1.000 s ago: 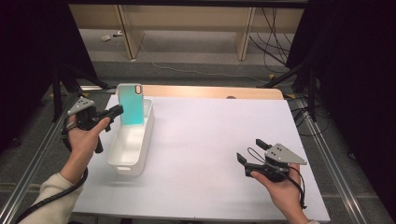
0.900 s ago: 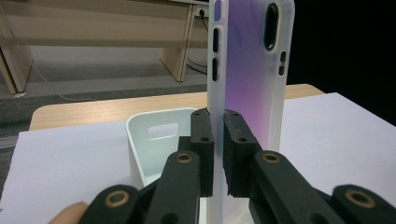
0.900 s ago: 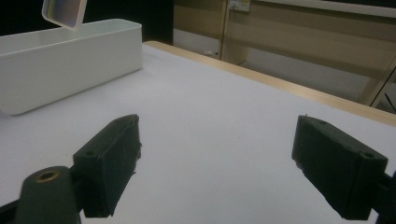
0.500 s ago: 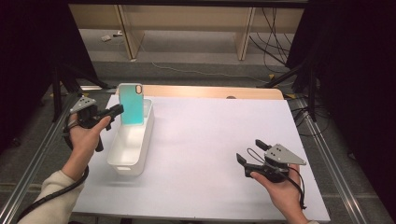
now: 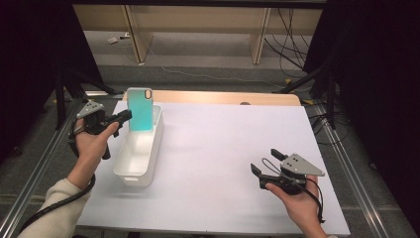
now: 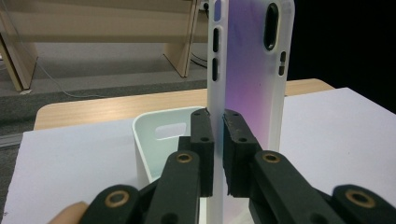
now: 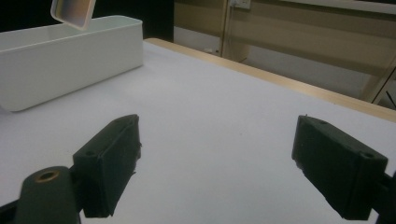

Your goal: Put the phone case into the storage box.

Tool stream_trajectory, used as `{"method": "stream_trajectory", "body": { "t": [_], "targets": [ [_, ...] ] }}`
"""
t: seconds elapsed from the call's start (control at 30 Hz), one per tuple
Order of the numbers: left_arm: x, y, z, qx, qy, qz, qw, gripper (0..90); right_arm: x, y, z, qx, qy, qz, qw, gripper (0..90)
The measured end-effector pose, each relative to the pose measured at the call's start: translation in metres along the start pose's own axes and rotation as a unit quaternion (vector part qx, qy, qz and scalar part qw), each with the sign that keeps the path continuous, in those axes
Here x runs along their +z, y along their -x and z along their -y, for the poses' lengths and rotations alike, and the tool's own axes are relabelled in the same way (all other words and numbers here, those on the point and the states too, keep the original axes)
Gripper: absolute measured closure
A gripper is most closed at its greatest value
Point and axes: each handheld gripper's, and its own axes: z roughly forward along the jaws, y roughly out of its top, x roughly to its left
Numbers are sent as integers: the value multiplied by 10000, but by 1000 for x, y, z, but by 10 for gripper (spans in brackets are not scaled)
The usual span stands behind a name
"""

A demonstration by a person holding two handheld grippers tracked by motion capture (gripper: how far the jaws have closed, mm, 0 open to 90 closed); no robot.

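Observation:
A phone case (image 5: 141, 109), teal in the high view and purple-tinted in the left gripper view (image 6: 250, 70), stands upright above the far end of a white bin (image 5: 139, 147). My left gripper (image 5: 123, 117) (image 6: 218, 135) is shut on the case's edge, its pads pinching the thin wall. At the near right of the table my right gripper (image 5: 265, 161) (image 7: 217, 163) rests open in the hand with nothing between its jaws. The bin (image 7: 65, 51) and a corner of the case (image 7: 72, 13) show at the upper left of the right gripper view.
A white sheet (image 5: 223, 148) covers the table, with a wooden edge (image 5: 223, 97) along the far side. Metal rails (image 5: 351, 173) run down both sides. Wooden table legs (image 5: 136, 34) and cables (image 5: 292, 29) lie on the floor beyond.

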Motion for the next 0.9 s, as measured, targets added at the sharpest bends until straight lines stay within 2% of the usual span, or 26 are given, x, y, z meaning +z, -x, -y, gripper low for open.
{"method": "stream_trajectory", "body": {
  "t": [0.17,0.23,0.33,0.53,0.6,0.83,0.87,0.9],
  "targets": [
    [1,-1,-3,17,-16,-12,10000,837,-1,0,0,0,-22,-11,10000,166],
    [1,-1,-3,29,-16,-11,10000,837,0,-1,0,75,0,-48,10000,166],
    [2,-1,-4,24,-18,-17,10000,837,-1,0,0,7,-26,-10,10000,166],
    [6,-4,-3,-44,-35,-15,10000,837,0,-1,-1,95,16,-41,9999,168],
    [7,-6,-3,-72,-41,-27,10000,837,-1,0,-1,25,-13,2,10000,168],
    [8,-9,-3,-78,-51,-22,10000,837,-1,0,-1,-1,-25,0,10000,170],
    [9,-9,-3,-72,-67,-20,10000,837,0,-1,-1,61,2,-13,10000,170],
    [10,-9,-3,-76,-73,-30,9999,837,0,-1,-1,8,8,22,10000,170]
  ]
}}
